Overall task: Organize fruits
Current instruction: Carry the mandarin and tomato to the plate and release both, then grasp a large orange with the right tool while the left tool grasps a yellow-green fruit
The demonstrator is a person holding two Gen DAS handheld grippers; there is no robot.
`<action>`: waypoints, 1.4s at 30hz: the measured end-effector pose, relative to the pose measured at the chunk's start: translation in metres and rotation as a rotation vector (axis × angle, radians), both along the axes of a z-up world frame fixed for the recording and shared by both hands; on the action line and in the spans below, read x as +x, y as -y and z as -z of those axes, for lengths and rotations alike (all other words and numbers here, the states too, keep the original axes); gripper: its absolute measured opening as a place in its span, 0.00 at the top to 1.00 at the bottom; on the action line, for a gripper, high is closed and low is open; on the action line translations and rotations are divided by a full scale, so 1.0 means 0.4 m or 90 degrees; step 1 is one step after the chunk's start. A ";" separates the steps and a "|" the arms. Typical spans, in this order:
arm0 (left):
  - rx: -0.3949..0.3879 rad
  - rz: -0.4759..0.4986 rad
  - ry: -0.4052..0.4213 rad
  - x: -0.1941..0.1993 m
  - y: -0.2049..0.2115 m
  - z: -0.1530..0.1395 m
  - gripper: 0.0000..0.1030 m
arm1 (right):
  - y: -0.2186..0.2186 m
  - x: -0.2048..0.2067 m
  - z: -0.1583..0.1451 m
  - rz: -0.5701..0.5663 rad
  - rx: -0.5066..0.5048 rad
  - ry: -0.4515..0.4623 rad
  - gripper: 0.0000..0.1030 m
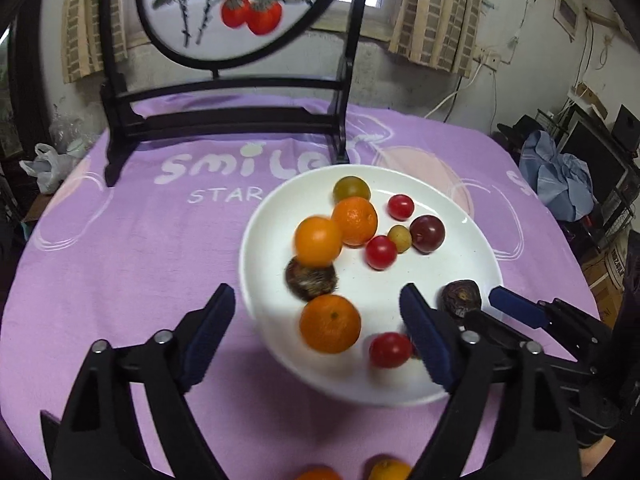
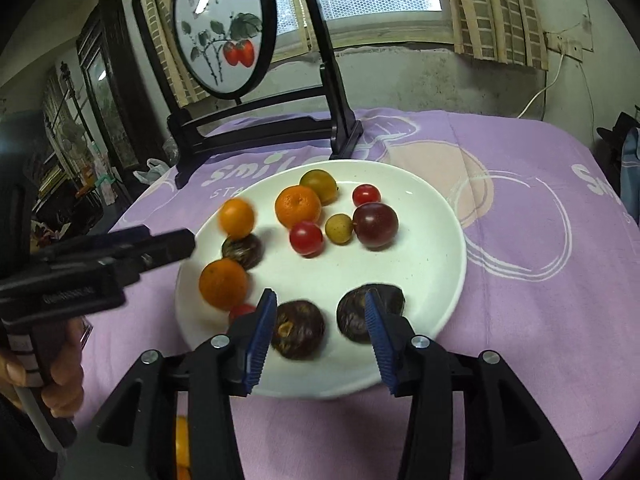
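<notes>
A white plate on the purple cloth holds several fruits: oranges, red cherry tomatoes, a purple plum and dark brown chestnut-like fruits. One orange is motion-blurred, in the air above the plate's left side. My left gripper is open over the plate's near left edge, around an orange. My right gripper is open over the plate's near edge, with two dark fruits between its fingers.
A black wooden stand with a round painted screen stands behind the plate. More oranges lie at the table's near edge. The purple cloth covers the table. Clutter lies beyond the table at left and right.
</notes>
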State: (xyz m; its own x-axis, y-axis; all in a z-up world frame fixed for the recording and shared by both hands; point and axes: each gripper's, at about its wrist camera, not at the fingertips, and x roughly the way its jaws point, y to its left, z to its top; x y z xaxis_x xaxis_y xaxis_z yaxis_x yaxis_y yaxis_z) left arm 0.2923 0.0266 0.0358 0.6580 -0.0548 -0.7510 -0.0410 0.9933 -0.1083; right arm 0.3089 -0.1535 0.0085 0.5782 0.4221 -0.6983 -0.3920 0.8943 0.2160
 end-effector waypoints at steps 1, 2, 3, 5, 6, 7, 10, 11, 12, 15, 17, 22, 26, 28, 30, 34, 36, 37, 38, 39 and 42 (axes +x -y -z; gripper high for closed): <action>0.000 -0.006 0.000 -0.016 -0.004 -0.006 0.17 | 0.001 -0.019 -0.005 -0.005 -0.005 0.000 0.53; -0.004 -0.008 -0.003 -0.031 -0.009 -0.010 0.17 | 0.003 -0.031 -0.009 -0.007 -0.006 -0.001 0.53; -0.012 -0.008 -0.005 -0.049 -0.013 -0.014 0.17 | 0.005 -0.051 -0.014 -0.010 -0.005 -0.001 0.53; -0.021 -0.010 -0.003 -0.089 -0.020 -0.020 0.17 | 0.012 -0.086 -0.021 -0.015 -0.003 -0.003 0.51; -0.019 -0.012 -0.001 -0.108 -0.021 -0.021 0.17 | 0.015 -0.103 -0.021 -0.014 -0.005 -0.003 0.50; -0.014 -0.014 -0.003 -0.127 -0.021 -0.020 0.16 | 0.019 -0.120 -0.020 -0.013 -0.008 -0.004 0.47; 0.001 -0.013 -0.017 -0.182 -0.013 -0.001 0.16 | 0.026 -0.185 -0.007 -0.019 -0.020 -0.008 0.46; 0.003 -0.010 -0.022 -0.200 -0.010 0.008 0.16 | 0.029 -0.202 -0.002 -0.019 -0.023 -0.011 0.46; 0.006 -0.008 -0.026 -0.218 -0.007 0.017 0.16 | 0.033 -0.222 0.006 -0.019 -0.023 -0.018 0.46; 0.028 -0.012 -0.030 -0.266 -0.004 0.046 0.16 | 0.042 -0.275 0.027 -0.022 -0.014 -0.041 0.45; 0.034 -0.029 -0.030 -0.292 -0.014 0.064 0.16 | 0.041 -0.305 0.037 -0.028 -0.012 -0.051 0.44; -0.015 -0.047 -0.081 -0.300 -0.066 0.109 0.16 | 0.001 -0.378 0.040 -0.059 -0.043 -0.046 0.39; -0.018 -0.071 -0.055 -0.308 -0.100 0.113 0.16 | -0.045 -0.414 0.050 -0.095 -0.075 -0.044 0.39; -0.023 -0.073 -0.048 -0.312 -0.113 0.125 0.16 | -0.071 -0.425 0.062 -0.111 -0.088 -0.051 0.39; 0.011 -0.073 -0.057 -0.309 -0.116 0.137 0.16 | -0.088 -0.432 0.072 -0.123 -0.094 -0.055 0.39; 0.074 -0.079 -0.050 -0.308 -0.114 0.138 0.16 | -0.124 -0.442 0.092 -0.145 -0.107 -0.072 0.39; 0.051 -0.076 -0.044 -0.313 -0.119 0.131 0.16 | -0.143 -0.440 0.100 -0.153 -0.119 -0.076 0.39; 0.045 -0.071 -0.044 -0.313 -0.118 0.128 0.16 | -0.151 -0.440 0.100 -0.154 -0.122 -0.074 0.39; 0.045 -0.070 -0.043 -0.314 -0.118 0.128 0.16 | -0.159 -0.438 0.100 -0.156 -0.126 -0.071 0.39; 0.048 -0.073 -0.045 -0.313 -0.119 0.129 0.16 | -0.169 -0.433 0.100 -0.157 -0.128 -0.072 0.39; 0.039 -0.080 -0.058 -0.308 -0.126 0.140 0.16 | -0.193 -0.413 0.100 -0.159 -0.131 -0.070 0.39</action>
State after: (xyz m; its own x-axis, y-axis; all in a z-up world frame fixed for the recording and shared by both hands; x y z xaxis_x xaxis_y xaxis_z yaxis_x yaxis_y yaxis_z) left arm 0.1691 0.0771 -0.0202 0.5859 0.0713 -0.8072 -0.1720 0.9844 -0.0379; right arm 0.1437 -0.0762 -0.0317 0.3912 0.3843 -0.8362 -0.5882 0.8032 0.0940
